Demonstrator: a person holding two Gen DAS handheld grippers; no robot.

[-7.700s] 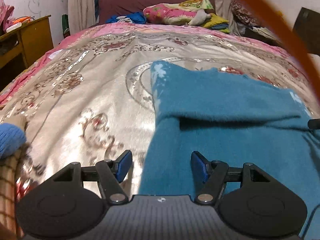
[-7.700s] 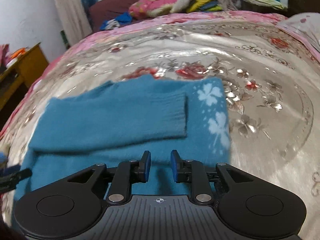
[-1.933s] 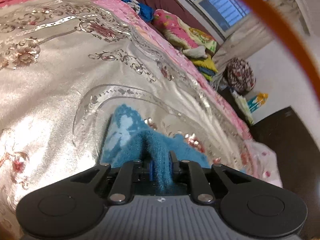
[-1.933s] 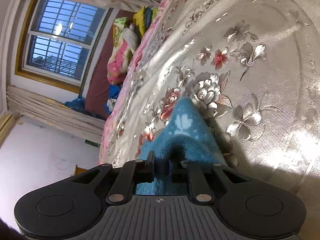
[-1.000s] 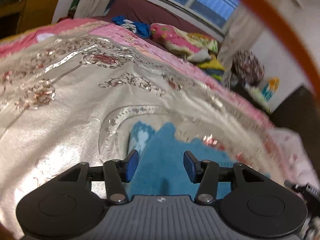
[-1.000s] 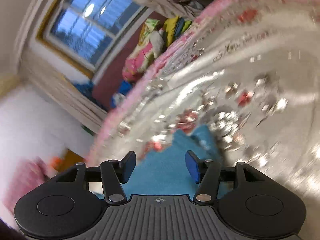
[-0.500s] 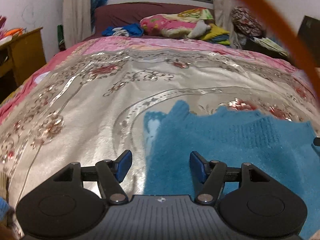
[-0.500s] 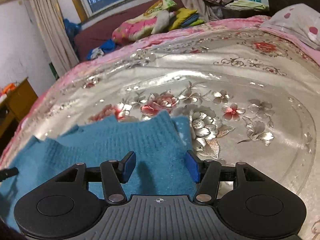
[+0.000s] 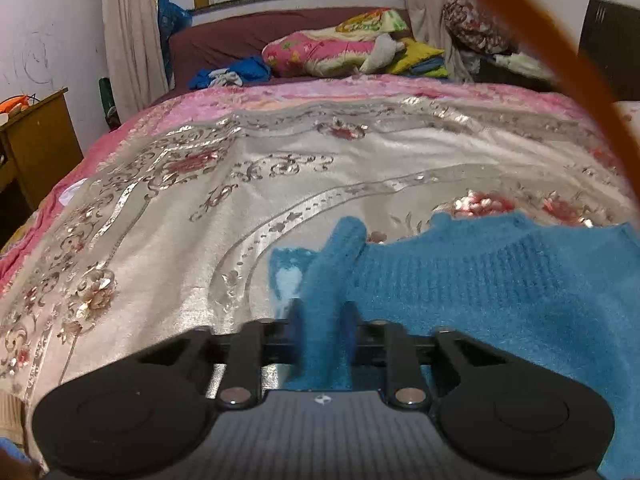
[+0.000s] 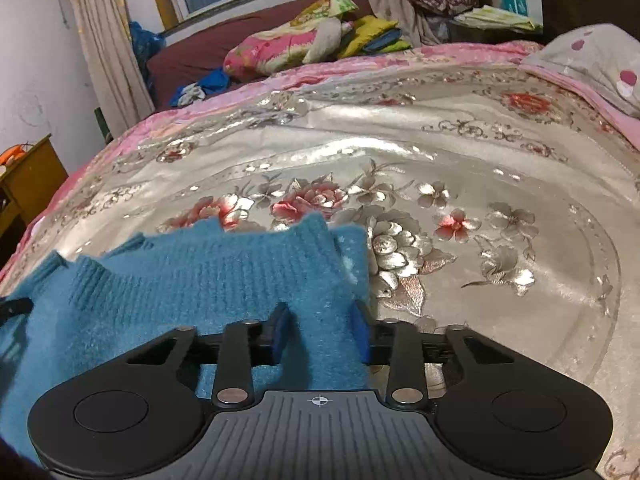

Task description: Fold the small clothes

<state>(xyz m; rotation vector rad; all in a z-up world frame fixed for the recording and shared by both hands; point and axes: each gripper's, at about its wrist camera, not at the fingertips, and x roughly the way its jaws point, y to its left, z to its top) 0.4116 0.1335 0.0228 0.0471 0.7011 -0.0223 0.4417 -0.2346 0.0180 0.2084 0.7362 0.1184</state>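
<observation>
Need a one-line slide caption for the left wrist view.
Left claw shut on a fold of the blue knitted sweater lying on the silver floral bedspread.

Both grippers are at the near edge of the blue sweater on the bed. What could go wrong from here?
1. The left gripper pinches a bunched ridge of the sweater; it may grab several layers and undo the fold.
2. The right gripper looks only partly closed on the cloth, so that side may slip and the fold go crooked.
3. The satin bedspread looks slippery; the sweater may slide.

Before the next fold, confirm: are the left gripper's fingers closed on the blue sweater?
Yes, the left gripper has its fingers pinched on a raised ridge of the blue sweater.
</observation>
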